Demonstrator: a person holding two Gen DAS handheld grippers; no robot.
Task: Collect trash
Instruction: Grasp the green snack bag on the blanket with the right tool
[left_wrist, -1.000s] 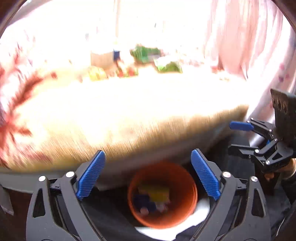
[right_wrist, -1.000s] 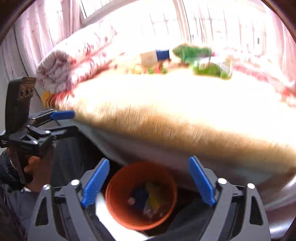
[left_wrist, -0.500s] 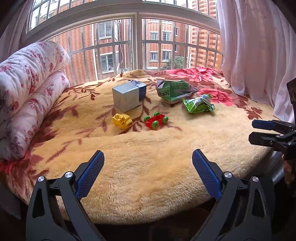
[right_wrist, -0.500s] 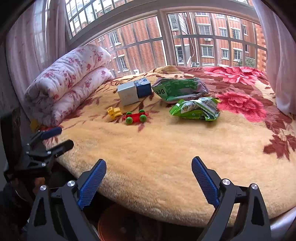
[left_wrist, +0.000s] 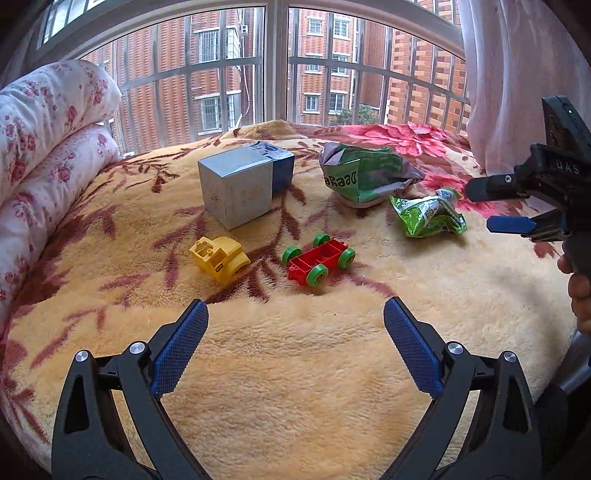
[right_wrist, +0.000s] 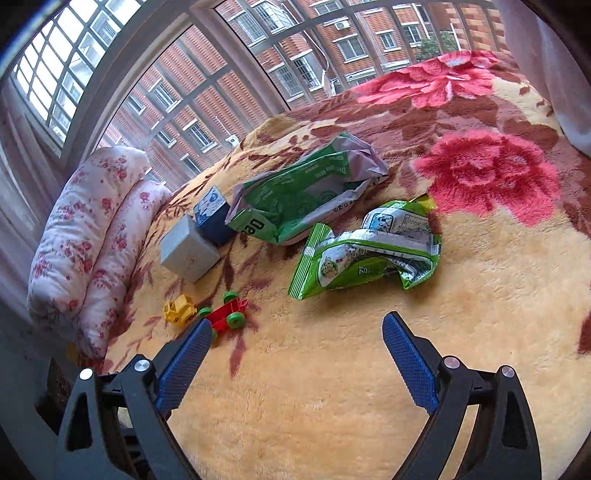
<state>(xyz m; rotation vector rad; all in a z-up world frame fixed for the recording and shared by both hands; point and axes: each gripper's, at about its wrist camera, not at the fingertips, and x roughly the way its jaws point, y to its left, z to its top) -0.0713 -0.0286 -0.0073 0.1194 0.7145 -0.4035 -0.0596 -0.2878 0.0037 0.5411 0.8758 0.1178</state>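
Two crumpled green snack wrappers lie on the floral blanket. The small wrapper (right_wrist: 369, 251) (left_wrist: 428, 214) is just ahead of my right gripper (right_wrist: 295, 332), which is open and empty above the blanket. The large wrapper (right_wrist: 306, 188) (left_wrist: 365, 173) lies behind it. My left gripper (left_wrist: 295, 317) is open and empty over the near part of the blanket, short of the toys. The right gripper also shows in the left wrist view (left_wrist: 480, 206), beside the small wrapper.
A grey box (left_wrist: 236, 188) with a blue box (left_wrist: 282, 166) behind it, a yellow toy truck (left_wrist: 219, 256) and a red toy car (left_wrist: 319, 258) lie on the blanket (left_wrist: 295, 369). A rolled floral quilt (left_wrist: 44, 147) lines the left side. A barred window is behind, a curtain (left_wrist: 517, 81) at right.
Both grippers rose from over the orange bin below the bed edge and moved forward over the blanket. The right gripper came close to the small wrapper. The bin is out of view.
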